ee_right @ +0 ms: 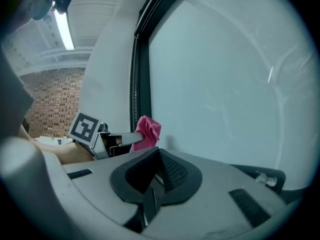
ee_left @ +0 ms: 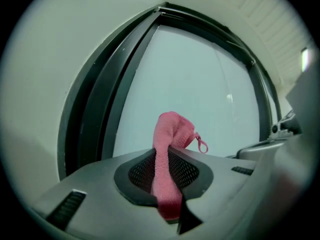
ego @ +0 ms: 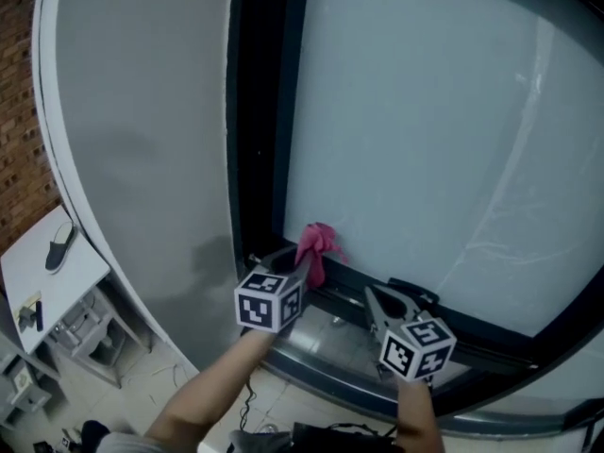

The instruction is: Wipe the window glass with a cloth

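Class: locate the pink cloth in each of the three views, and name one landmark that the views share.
Head view: pink cloth low centre, at the tip of the left gripper.
Left gripper view: centre, pinched between the jaws and sticking upward.
Right gripper view: left of centre, in the lower half.
Shared landmark: the dark window frame upright.

I have the cloth (ego: 317,245) in my left tool (ego: 294,264), at the window glass's (ego: 434,130) lower-left corner; right tool (ego: 379,302) to its right.
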Demonstrator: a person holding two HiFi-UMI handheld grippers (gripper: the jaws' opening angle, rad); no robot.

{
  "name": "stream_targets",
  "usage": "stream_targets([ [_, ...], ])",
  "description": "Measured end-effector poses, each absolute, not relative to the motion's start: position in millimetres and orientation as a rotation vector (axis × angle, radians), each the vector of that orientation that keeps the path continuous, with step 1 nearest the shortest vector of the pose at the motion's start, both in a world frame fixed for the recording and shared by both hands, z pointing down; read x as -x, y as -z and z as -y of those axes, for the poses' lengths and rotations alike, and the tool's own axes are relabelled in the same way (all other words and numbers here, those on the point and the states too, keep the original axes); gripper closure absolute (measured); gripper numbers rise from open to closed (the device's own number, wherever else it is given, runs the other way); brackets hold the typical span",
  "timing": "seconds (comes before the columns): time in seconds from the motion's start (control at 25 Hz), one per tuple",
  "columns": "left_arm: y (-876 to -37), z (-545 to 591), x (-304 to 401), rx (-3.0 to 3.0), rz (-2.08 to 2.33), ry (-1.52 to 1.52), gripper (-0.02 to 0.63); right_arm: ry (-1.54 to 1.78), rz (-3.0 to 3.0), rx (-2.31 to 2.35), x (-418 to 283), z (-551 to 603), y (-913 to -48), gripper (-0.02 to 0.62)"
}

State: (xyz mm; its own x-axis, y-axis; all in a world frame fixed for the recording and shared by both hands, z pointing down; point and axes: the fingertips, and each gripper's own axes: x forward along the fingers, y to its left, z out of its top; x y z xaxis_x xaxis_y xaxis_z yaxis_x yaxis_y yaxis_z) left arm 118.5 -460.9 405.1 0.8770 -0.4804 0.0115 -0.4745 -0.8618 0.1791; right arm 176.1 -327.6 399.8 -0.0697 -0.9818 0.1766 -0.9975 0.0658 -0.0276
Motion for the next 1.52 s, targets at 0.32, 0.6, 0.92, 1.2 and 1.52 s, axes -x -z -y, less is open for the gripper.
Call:
stream_targets([
  [0.32, -378.0, 398.3, -136.4, -3.025, 0.383, 0.092, 0.548, -0.003, 2.247, -2.115, -167.8, 335.3, -358.7, 0.606],
  [0.6, -375.8, 385.8, -131.9, -3.041, 0.348, 0.123, 0.548, 0.074, 2.199, -2.213, -169.3, 332.5, -345.9, 0.607],
  [0.92, -370.4, 382.7, -131.7, -3.041, 0.296, 0.130, 0.548, 0.096, 2.180, -2.234, -166.5, 332.2, -343.8, 0.607],
  [1.2, -370.0, 380.3, -133.6, -3.044, 0.261, 0.135, 0.548, 0.111, 2.186, -2.239, -165.8, 332.9, -341.3, 0.607],
  [1.52, -369.6, 378.2, -133.4, -3.051, 0.241, 0.124, 0.548, 0.109, 2.172, -2.259, -164.2, 331.9, -339.1, 0.607],
])
